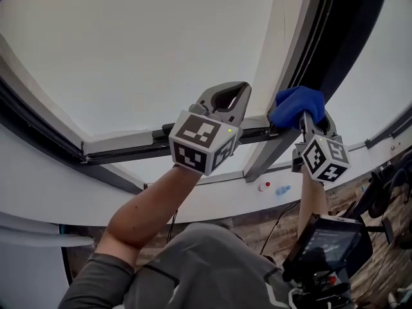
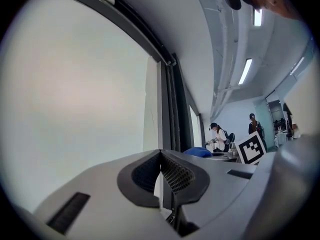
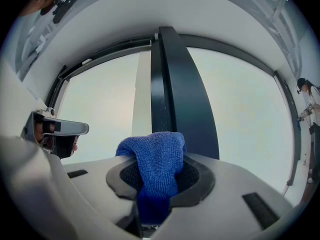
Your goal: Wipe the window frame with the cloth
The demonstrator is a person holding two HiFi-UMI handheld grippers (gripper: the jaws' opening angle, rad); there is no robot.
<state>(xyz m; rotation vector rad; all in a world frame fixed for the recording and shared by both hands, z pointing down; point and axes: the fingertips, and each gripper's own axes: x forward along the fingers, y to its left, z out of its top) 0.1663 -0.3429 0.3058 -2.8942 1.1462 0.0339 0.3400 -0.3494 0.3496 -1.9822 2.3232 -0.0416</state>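
Both arms were raised overhead toward the window. The right gripper (image 1: 308,122) had its jaws closed tight on a blue microfibre cloth (image 1: 296,105). The wad stood up past the jaw tips, presumably so that fabric rather than plastic meets the frame. In the head view the cloth sat at about 2 o'clock from picture centre, right where the dark upright of the window frame (image 1: 335,44) meets the horizontal rail (image 1: 129,148). In the right gripper view the upright rose at 12 o'clock directly behind the cloth, so the aim looked lined up for a stroke along it. Whether the cloth actually touched could not be confirmed. The left gripper (image 1: 225,98) was near centre, at 9 o'clock of the cloth. Its jaws were together with nothing between them, and it sat just off the rail. Judgement: it was parked clear of the wiping path, or possibly bracing.
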